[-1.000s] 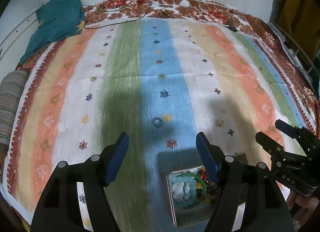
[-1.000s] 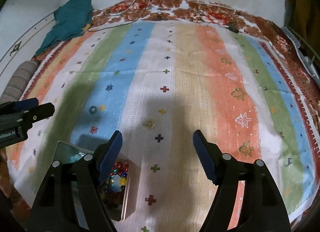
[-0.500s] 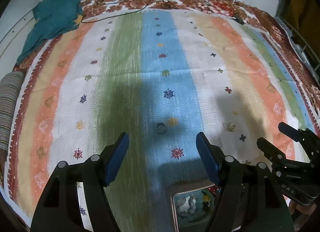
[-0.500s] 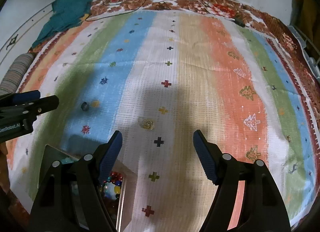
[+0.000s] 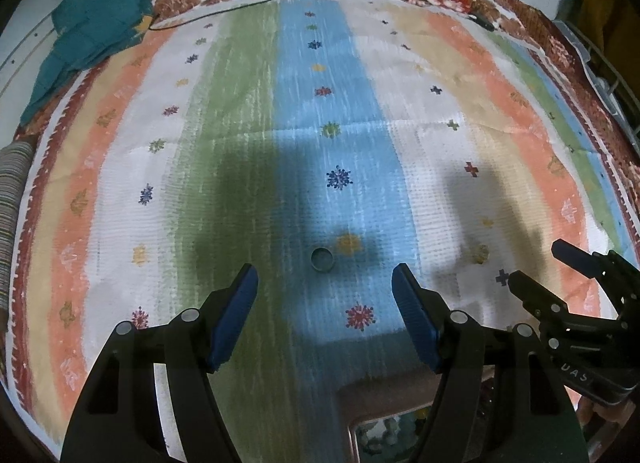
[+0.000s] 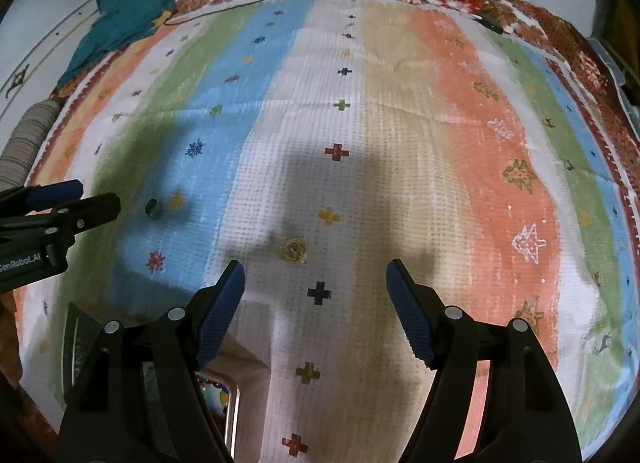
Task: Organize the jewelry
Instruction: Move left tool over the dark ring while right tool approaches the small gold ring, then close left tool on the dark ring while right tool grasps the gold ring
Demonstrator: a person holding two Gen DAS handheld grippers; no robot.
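Just ahead of the left gripper [image 5: 325,283], centred between its 2 spread, empty fingers, lies the dark ring [image 5: 322,259]; the coiled gold piece [image 6: 293,251] lies likewise before the right gripper [image 6: 315,279], also spread and empty.

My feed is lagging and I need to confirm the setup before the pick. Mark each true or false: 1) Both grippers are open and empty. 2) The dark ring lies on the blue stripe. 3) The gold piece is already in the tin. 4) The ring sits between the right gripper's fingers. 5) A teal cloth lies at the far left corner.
1) True: the left gripper and right gripper hold nothing.
2) True: the dark ring lies on the blue stripe.
3) False: the gold piece lies on the spread, outside the tin.
4) False: it lies ahead of the left gripper.
5) True: teal cloth.
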